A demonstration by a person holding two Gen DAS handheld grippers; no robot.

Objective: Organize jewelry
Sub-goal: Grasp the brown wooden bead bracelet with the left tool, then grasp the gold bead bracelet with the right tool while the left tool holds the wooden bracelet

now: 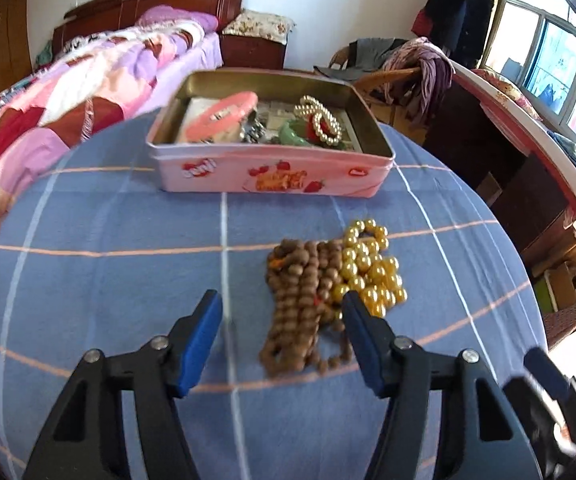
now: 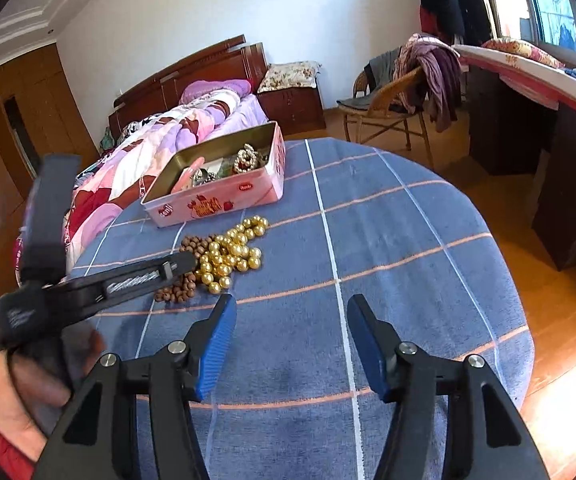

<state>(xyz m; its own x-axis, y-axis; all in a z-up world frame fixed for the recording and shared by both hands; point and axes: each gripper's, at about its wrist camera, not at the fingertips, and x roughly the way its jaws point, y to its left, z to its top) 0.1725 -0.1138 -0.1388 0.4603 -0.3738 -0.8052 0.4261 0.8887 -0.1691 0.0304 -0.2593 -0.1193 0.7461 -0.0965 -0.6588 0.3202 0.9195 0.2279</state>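
A heap of brown wooden beads [image 1: 300, 304] [image 2: 176, 290] lies on the blue checked tablecloth [image 1: 108, 240], touching a heap of gold beads [image 1: 372, 268] [image 2: 232, 252] on its right. My left gripper [image 1: 282, 314] is open low over the brown beads, which lie between its blue pads; the right pad overlaps the edge of both heaps. Behind them the open pink tin [image 1: 272, 176] [image 2: 216, 204] holds a pearl bracelet [image 1: 320, 120], a pink piece [image 1: 220, 116] and a green piece [image 1: 296, 136]. My right gripper [image 2: 293, 308] is open over bare cloth, nothing between its fingers.
The round table's edge curves close on the right, with wooden floor beyond it. A bed with a pink quilt [image 1: 68, 92] lies to the left, a wicker chair with clothes [image 2: 400, 96] behind, and a dark desk [image 2: 548, 128] to the right. A hand [image 2: 20, 408] holds the left gripper.
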